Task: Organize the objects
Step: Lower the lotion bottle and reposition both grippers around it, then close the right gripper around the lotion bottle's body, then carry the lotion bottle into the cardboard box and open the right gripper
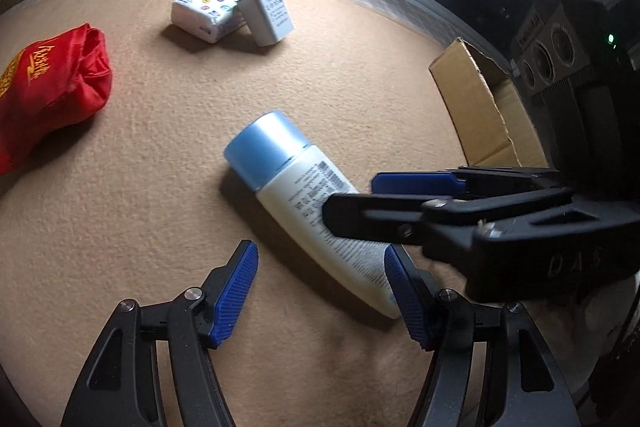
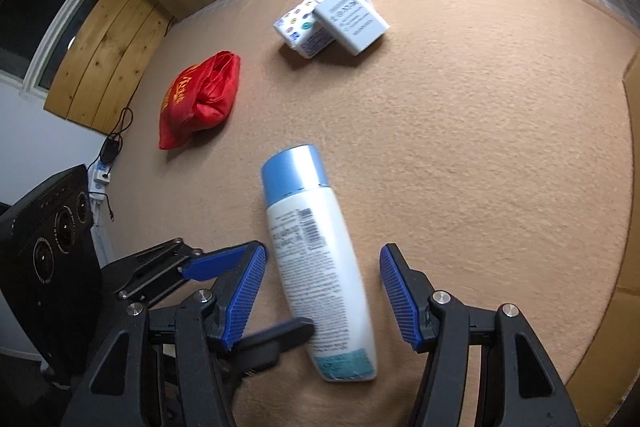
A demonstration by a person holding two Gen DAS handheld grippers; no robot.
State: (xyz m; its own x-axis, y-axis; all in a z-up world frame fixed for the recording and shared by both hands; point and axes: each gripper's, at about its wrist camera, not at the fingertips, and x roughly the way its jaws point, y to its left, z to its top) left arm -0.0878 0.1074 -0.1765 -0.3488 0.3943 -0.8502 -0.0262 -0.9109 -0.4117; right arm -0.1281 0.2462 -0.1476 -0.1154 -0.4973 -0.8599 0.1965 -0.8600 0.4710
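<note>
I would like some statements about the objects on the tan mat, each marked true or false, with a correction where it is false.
1. The white bottle with the blue cap lies on its side on the tan mat. True.
2. The right gripper is clamped on the bottle. False: the bottle lies between its blue pads, but gaps show on both sides.
3. The white charger leans against the patterned tissue pack. True.
4. The red cloth bag is inside the cardboard box. False: it lies on the mat, away from the box.
5. The left gripper holds the charger. False: its jaws are open and empty.
</note>
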